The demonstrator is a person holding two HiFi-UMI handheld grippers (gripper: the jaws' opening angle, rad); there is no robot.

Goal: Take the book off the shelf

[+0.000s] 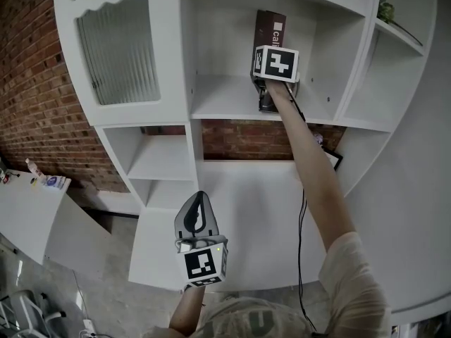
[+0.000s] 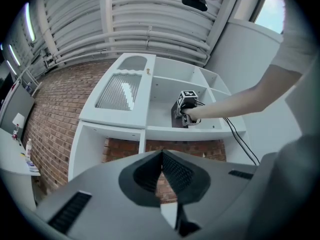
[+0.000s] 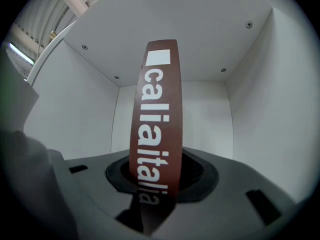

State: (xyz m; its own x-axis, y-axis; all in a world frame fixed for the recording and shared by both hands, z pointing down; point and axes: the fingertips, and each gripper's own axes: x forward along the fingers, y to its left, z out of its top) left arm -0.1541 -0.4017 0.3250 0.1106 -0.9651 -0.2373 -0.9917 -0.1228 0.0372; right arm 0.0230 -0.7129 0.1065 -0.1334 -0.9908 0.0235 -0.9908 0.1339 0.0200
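Observation:
A dark brown book [image 1: 270,27] with white spine lettering stands upright on the white shelf [image 1: 225,104], in the upper middle compartment. My right gripper [image 1: 268,94] reaches into that compartment and is shut on the lower spine of the book [image 3: 157,119], a pad pressing on each cover. In the right gripper view the right gripper [image 3: 159,179] holds the spine centred between its jaws. My left gripper [image 1: 199,213] hangs low in front of the unit, shut and empty, its fingertips together. The left gripper [image 2: 161,171] looks up at the book [image 2: 176,115] from a distance.
A ribbed-glass cabinet door [image 1: 116,48] is left of the book's compartment. Open cubbies lie below, with a brick wall [image 1: 28,83] behind. A cable [image 1: 301,217] trails along the right arm. A plant [image 1: 385,9] sits on the upper right shelf. A low white counter [image 1: 28,203] stands at far left.

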